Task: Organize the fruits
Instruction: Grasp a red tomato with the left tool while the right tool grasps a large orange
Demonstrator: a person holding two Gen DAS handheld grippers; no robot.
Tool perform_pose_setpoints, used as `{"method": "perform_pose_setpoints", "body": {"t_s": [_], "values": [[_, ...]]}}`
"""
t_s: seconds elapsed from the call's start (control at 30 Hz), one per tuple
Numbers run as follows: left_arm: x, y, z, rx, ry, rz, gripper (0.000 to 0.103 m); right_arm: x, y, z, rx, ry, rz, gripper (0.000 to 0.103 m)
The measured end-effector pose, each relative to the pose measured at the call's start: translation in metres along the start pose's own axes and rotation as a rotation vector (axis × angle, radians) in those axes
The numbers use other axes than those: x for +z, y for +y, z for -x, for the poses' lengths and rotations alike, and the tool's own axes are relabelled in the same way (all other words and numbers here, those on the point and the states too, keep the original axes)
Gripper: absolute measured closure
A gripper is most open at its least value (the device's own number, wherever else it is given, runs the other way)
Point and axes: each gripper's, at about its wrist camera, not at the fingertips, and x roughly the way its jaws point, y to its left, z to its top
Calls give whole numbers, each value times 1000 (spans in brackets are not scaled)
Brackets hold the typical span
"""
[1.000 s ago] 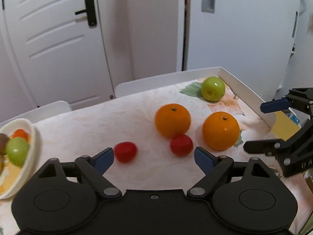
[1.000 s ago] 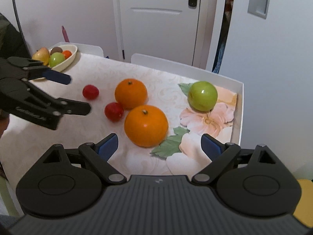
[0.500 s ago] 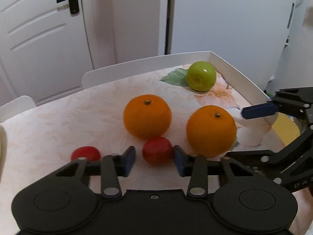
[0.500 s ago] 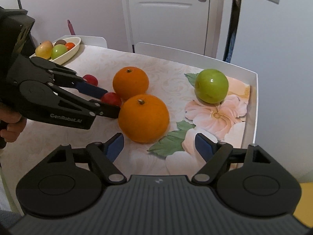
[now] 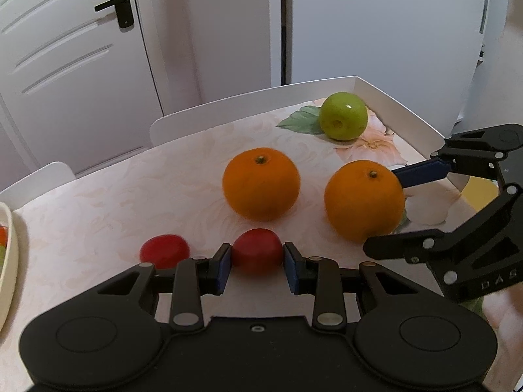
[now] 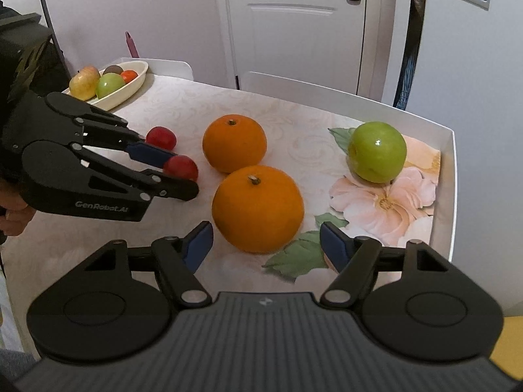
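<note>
Two grippers work at once. Left gripper [image 5: 257, 263] is clamped on the near red fruit [image 5: 257, 251], blue pads pressing both flanks, fruit resting on the surface [image 5: 130, 196]. Grip sits across the widest part, so it likely won't squirt out on lift. Second red fruit [image 5: 165, 251] lies just beside, to the left in the left wrist view, untouched.

Right gripper [image 6: 263, 248] has jaws apart and has just been closing; the near orange [image 6: 257, 208] sits between the pads, which don't yet touch it. Straddling it on both sides looks like setup for a centred pinch.

Far orange [image 6: 234, 142] is just behind the near one; whether they touch is unclear. Green apple [image 6: 377, 152] sits well apart on the flower print near the raised white rim.

Bowl [image 6: 130, 86] at the far left corner already holds several fruits, so probably that's the drop target. Judgement: early stage, five fruits remain loose; one is gripped, none lifted.

Risk: the grippers are close together, so simultaneous lifts could clash.
</note>
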Motion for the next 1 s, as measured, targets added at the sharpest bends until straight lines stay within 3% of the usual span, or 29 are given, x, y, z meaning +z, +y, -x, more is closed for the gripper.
{"method": "perform_pose_setpoints", "body": {"t_s": [0.3, 0.37, 0.53, 1.0], "values": [[0, 5, 8, 17, -13, 27, 66, 10, 4, -6, 17, -7, -3, 16], [-1, 6, 11, 20, -15, 32, 66, 13, 6, -8, 8, -3, 4, 25], [-2, 9, 20, 29, -30, 54, 66, 19, 7, -5, 7, -5, -7, 26], [-2, 46, 86, 98, -119, 200, 66, 68, 55, 28, 73, -86, 25, 26]]}}
